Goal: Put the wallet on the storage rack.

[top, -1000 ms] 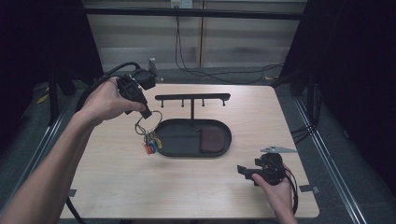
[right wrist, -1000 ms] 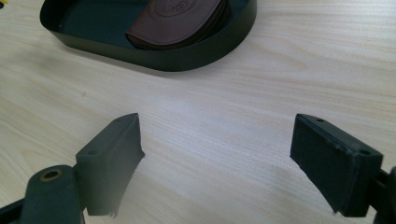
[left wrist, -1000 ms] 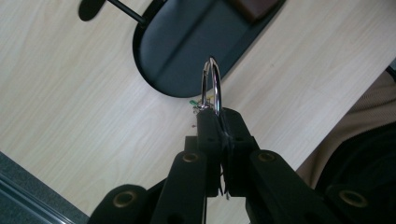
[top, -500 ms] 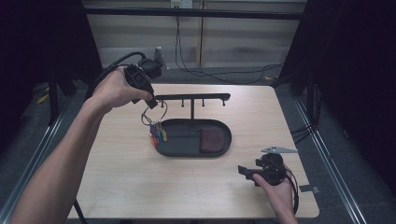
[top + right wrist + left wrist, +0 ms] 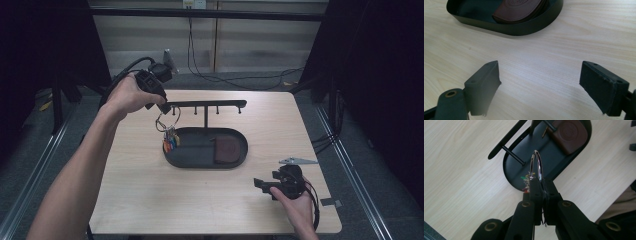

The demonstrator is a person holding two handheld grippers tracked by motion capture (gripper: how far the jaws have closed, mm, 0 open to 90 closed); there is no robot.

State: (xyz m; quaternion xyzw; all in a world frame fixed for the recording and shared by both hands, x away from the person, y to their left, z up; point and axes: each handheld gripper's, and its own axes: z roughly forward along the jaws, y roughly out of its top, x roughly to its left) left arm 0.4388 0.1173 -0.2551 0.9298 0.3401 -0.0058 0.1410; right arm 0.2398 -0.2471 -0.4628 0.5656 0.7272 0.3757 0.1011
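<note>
Fingers [image 5: 541, 195] pinch key ring [image 5: 536, 165] above tray's edge [image 5: 507, 173].

One key ring [image 5: 168, 120], one black tray [image 5: 200, 161], one brown wallet [image 5: 229, 150], one peg rack [image 5: 206, 105], two claws.

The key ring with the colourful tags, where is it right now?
The key ring hangs from the left gripper in the high view, at the left end of the black hook rack, with its coloured tags dangling over the left end of the black tray.
</note>
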